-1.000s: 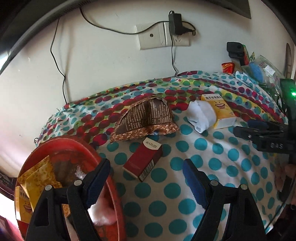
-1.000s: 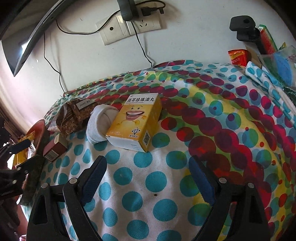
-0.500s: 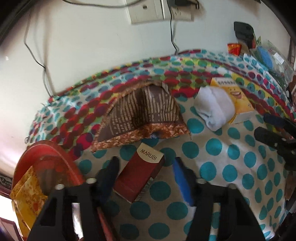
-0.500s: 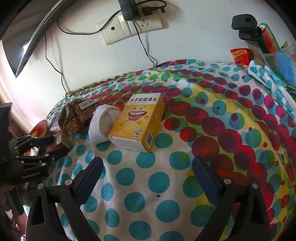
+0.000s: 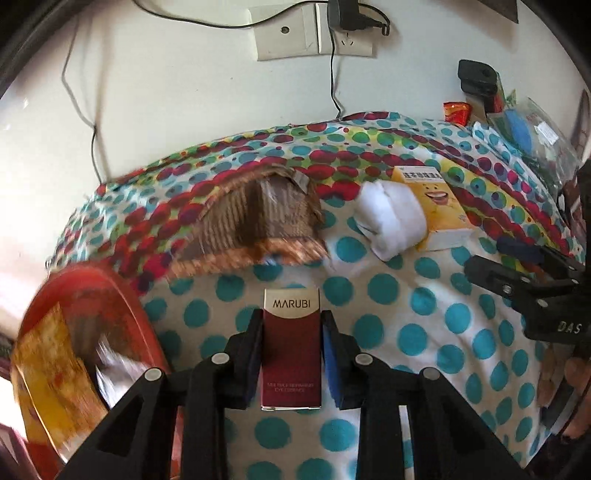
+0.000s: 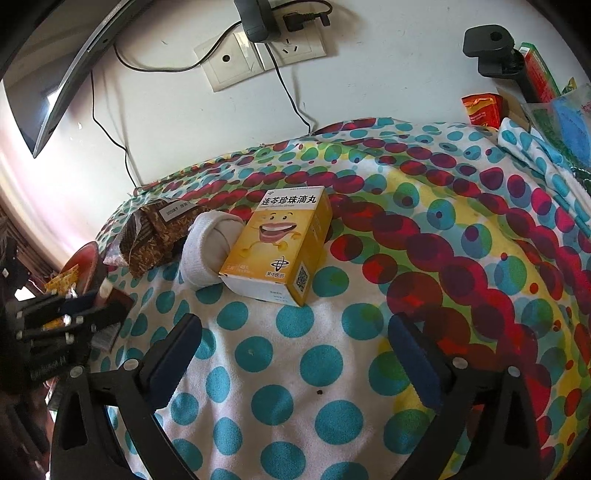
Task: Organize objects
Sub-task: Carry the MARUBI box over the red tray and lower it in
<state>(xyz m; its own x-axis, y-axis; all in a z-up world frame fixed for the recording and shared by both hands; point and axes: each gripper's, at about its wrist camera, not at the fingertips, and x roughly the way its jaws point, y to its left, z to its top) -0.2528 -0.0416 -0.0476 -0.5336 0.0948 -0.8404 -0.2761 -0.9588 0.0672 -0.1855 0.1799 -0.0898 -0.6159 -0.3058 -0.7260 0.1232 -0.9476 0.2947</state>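
A dark red MARUBI box point(image 5: 290, 354) lies on the dotted cloth point(image 5: 406, 314). My left gripper point(image 5: 291, 321) straddles it, jaws closing, both pads against its long sides. In the right wrist view that gripper point(image 6: 74, 306) shows at the far left with the box in it. My right gripper point(image 6: 295, 325) hovers over bare cloth just short of the yellow cartoon-face box point(image 6: 280, 243), its jaws opening with nothing between them. A rolled white sock point(image 6: 207, 251) leans on the yellow box's left side. A brown patterned pouch point(image 5: 258, 221) lies behind the red box.
A red bowl point(image 5: 110, 295) holding yellow packets point(image 5: 48, 362) sits at the cloth's left edge. Wall sockets point(image 5: 314, 33) with a plugged charger and hanging cables are behind. A black clamp point(image 6: 491, 48), a red packet point(image 6: 480, 107) and plastic bags crowd the right rear corner.
My left gripper moved forward from beside the red bowl onto the MARUBI box and its jaws narrowed from wide open onto the box's sides. The right gripper stayed put, its jaws slightly wider.
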